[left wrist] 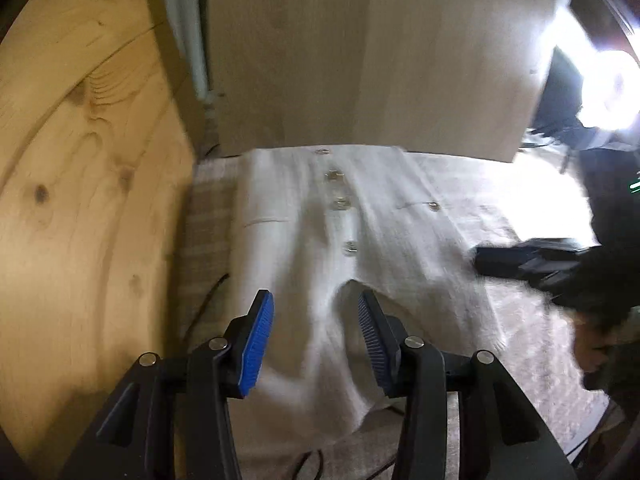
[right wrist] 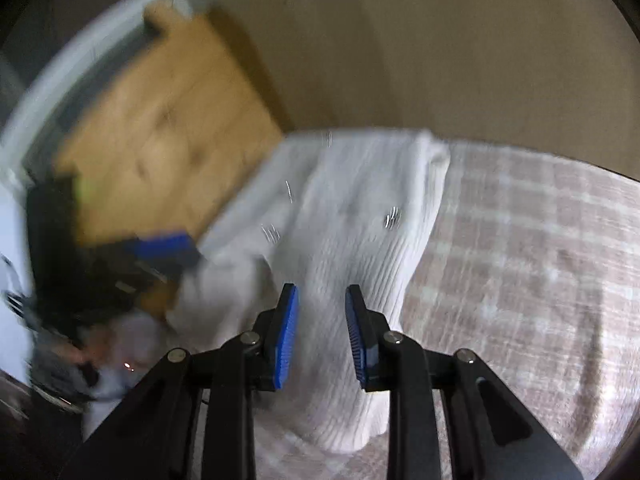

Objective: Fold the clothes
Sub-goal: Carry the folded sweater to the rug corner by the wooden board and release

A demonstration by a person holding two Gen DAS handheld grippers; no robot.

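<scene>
pale wood panelling stands at the back of the left wrist view, with a knotty pine board (left wrist: 80, 184) rising along the left side of a bed spread with a checked blanket (left wrist: 208, 216). on the blanket lies a white ribbed cardigan (left wrist: 304, 240), front up, its row of buttons (left wrist: 340, 203) running away from the camera. the left hand-held gripper (left wrist: 316, 336) hovers over the near hem with its blue pads (left wrist: 258, 344) spread apart and nothing between them. at the right edge the right hand-held gripper (left wrist: 524, 258) shows as a dark blurred shape over the cardigan's right side; from here i cannot tell how its jaws stand. the right wrist view is motion-blurred: a tan wall is behind, the pine board (right wrist: 168, 136) is at upper left, and the checked blanket (right wrist: 520, 264) fills the right. the cardigan (right wrist: 352, 224) lies bunched in a long heap down the middle. the right hand-held gripper (right wrist: 322, 336) is above its near end, blue pads parted, holding nothing. the left hand-held gripper (right wrist: 160, 246) appears at the left, beside the cardigan's edge, too smeared to read.
</scene>
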